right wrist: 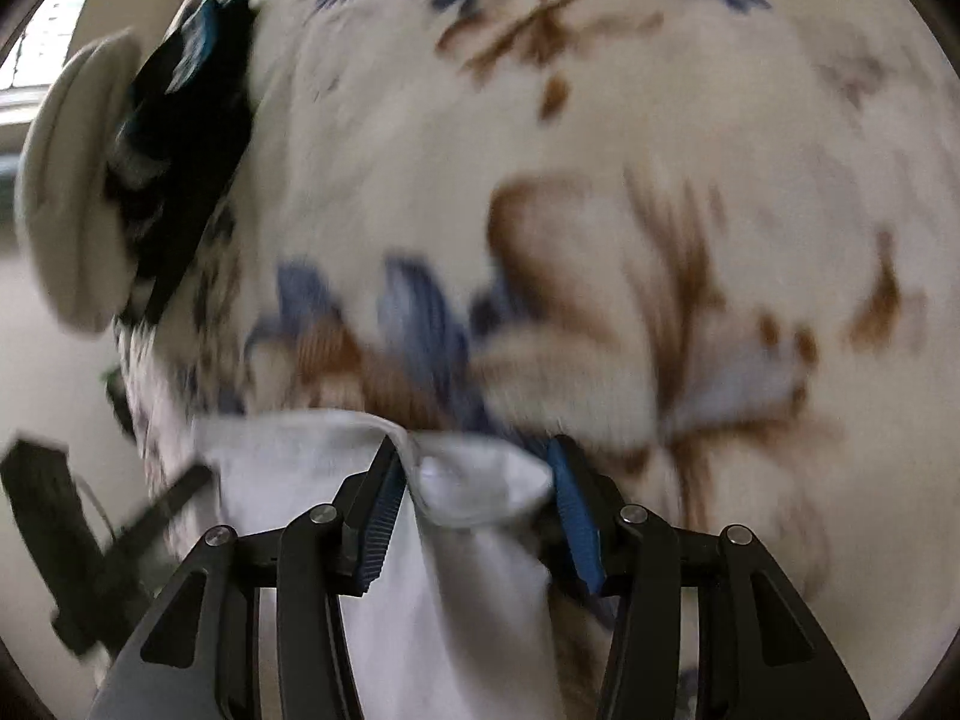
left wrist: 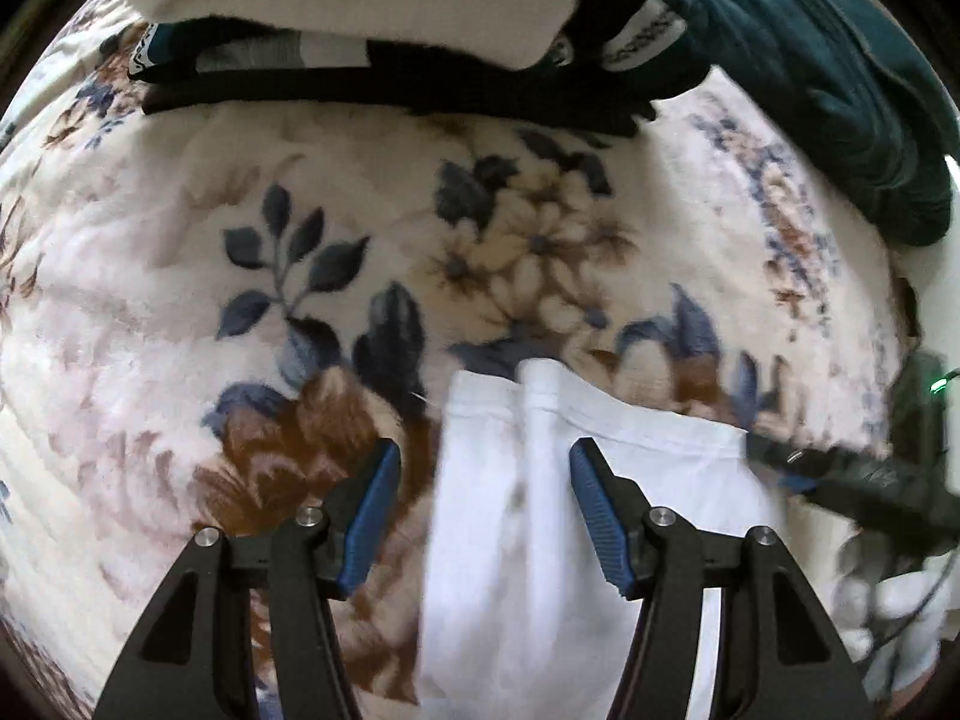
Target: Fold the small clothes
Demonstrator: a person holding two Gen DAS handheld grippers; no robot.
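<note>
A small white garment (left wrist: 528,516) lies on a floral blanket (left wrist: 300,228). My left gripper (left wrist: 485,456) is open, and the garment's upper edge lies between its blue pads (left wrist: 591,480). In the right wrist view the same white garment (right wrist: 474,492) bunches between the open fingers of my right gripper (right wrist: 474,456); whether the pads touch it I cannot tell, the frame is blurred. The right gripper also shows at the right edge of the left wrist view (left wrist: 798,462), at the garment's far corner. The left gripper shows at the lower left of the right wrist view (right wrist: 180,489).
A stack of folded clothes, cream on top of black (left wrist: 372,18), lies at the blanket's far edge; it also shows in the right wrist view (right wrist: 168,138). A dark teal garment (left wrist: 840,72) lies at the upper right. The blanket's edge drops off on the right (left wrist: 924,276).
</note>
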